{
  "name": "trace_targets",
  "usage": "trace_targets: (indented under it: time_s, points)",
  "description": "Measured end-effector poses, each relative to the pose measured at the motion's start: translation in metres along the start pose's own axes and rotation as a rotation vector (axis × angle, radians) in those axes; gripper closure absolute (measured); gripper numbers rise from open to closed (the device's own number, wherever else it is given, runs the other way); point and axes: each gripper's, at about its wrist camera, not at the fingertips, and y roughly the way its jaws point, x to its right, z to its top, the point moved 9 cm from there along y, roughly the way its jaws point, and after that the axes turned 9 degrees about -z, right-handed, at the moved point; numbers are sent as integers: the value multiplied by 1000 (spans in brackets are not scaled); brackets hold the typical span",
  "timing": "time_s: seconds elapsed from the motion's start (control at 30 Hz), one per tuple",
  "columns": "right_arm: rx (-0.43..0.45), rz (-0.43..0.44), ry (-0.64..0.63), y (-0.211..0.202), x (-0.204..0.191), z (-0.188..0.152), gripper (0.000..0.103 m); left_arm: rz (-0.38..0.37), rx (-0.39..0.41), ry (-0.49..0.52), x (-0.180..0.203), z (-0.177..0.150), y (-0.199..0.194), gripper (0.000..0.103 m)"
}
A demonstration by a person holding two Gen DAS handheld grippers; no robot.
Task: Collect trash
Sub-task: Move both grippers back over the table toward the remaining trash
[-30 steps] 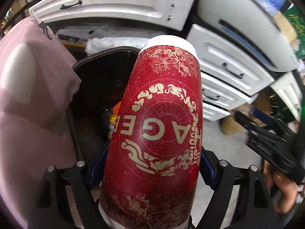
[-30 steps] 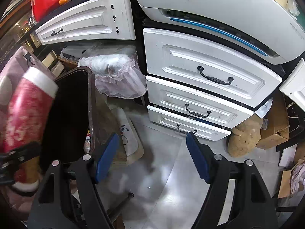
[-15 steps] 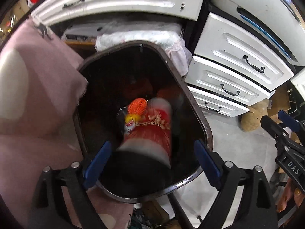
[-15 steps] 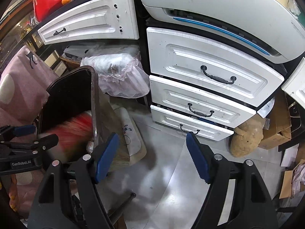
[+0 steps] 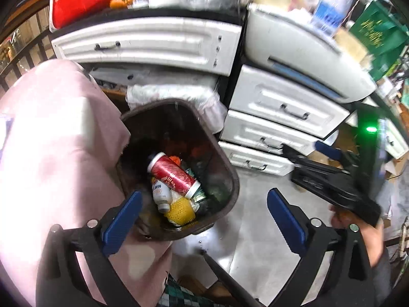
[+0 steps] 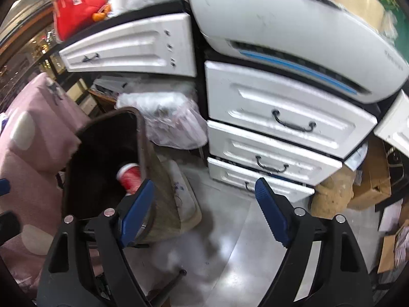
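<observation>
The red canister (image 5: 175, 175) lies on its side among trash inside the dark bin (image 5: 231, 179); the left gripper (image 5: 204, 215), its jaws just opened wide, hangs empty above

One bin (image 5: 231, 176), one red canister (image 5: 173, 176), two bottles (image 5: 161, 194).

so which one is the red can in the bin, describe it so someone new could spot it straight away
Start at the white drawers, then look at the dark brown bin on the floor beside them, next to the pink cloth. The red can lies on its side on top of the rubbish inside. It is the only red cylinder with white ends, resting over a white bottle and yellow netting.
</observation>
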Motion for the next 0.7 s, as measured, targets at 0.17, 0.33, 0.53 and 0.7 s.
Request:
trace_targets:
  time_s: [0.17,0.33,0.53,0.7]
  points:
    - [63,61,-79,-24,-38,12,21,14,68,15,-12,-5,-51,5]
    - [111,147,-170,-48,-87,18,20,60,105,14,-39,-17,-88,5]
    - [165,271,-289,-81,-158,22,20,162,150,-73,-96,-35,-123,5]
    - [189,364,-386,-104,-216,22,20,229,206,-178,-149,-49,-159,5]
